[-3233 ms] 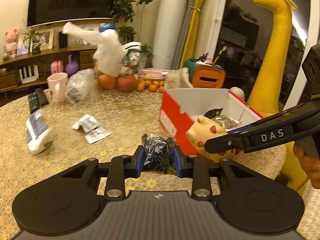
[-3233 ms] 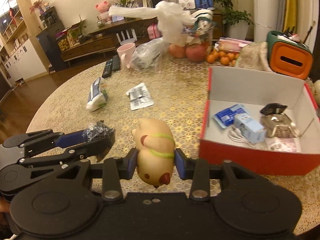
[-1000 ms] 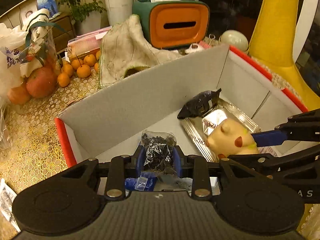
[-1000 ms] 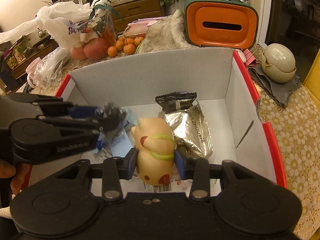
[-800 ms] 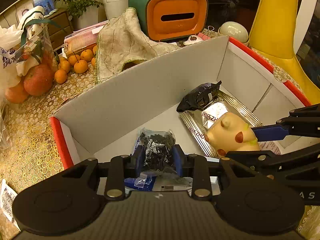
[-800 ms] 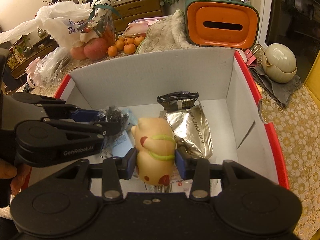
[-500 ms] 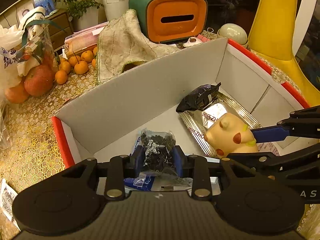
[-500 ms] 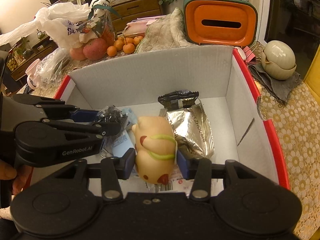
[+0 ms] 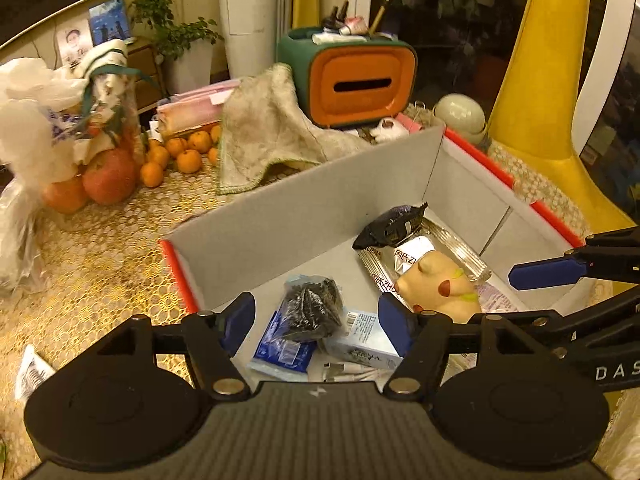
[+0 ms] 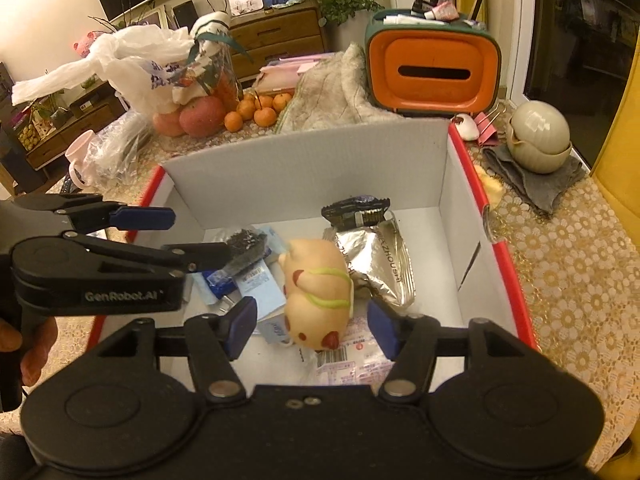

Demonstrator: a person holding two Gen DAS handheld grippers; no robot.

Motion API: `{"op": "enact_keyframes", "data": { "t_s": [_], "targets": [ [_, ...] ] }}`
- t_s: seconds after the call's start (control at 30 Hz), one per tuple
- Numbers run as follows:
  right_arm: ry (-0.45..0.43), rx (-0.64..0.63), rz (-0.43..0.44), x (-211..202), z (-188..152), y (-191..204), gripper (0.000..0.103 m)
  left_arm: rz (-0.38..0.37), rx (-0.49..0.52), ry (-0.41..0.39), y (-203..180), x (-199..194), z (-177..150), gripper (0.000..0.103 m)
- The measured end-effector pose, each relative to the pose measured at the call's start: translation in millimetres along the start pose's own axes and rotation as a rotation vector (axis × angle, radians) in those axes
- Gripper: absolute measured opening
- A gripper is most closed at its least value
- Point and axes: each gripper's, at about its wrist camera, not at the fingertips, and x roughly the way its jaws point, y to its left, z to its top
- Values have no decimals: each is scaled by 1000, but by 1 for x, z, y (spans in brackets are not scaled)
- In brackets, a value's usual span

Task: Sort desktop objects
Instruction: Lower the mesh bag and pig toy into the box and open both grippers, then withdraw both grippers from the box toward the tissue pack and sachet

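A red box with white inner walls (image 9: pixel 304 208) (image 10: pixel 304 172) stands on the lace-covered table. My left gripper (image 9: pixel 316 326) hangs over its near left part, jaws opening. The black crinkly packet (image 9: pixel 310 310) lies on the box floor between the blue pads (image 9: pixel 238 320), which do not touch it. My right gripper (image 10: pixel 312 326) is also over the box, jaws opening. The yellow pig toy (image 10: pixel 316 292) (image 9: pixel 436 284) rests in the box, clear of both pads. Each gripper shows in the other's view: the left gripper (image 10: pixel 200 232) and the right gripper (image 9: pixel 496 296).
In the box lie a silver snack pouch (image 10: pixel 376 260), a dark wrapper (image 9: pixel 390 226) and blue packets (image 9: pixel 284 350). Behind it are an orange tissue holder (image 10: pixel 434 70), a cloth (image 9: pixel 272 132), oranges (image 9: pixel 188 156), bagged apples (image 10: pixel 200 116) and stacked bowls (image 10: pixel 540 136). A yellow giraffe (image 9: pixel 540 80) stands right.
Both grippers went from shut to open and drew up and back a little. The black packet and the pig toy left the pads and now lie on the box floor.
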Motion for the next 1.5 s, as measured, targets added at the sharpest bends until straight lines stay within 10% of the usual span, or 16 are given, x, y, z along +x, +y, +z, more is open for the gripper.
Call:
{"op": "enact_keyframes", "data": {
  "t_s": [0.9, 1.5],
  "targets": [
    [-73, -122, 83, -75, -28, 131, 61, 48, -106, -205, 55, -198, -106, 67],
    [-55, -244, 159, -65, -35, 261, 63, 132, -239, -260, 141, -265, -183, 67]
  ]
}}
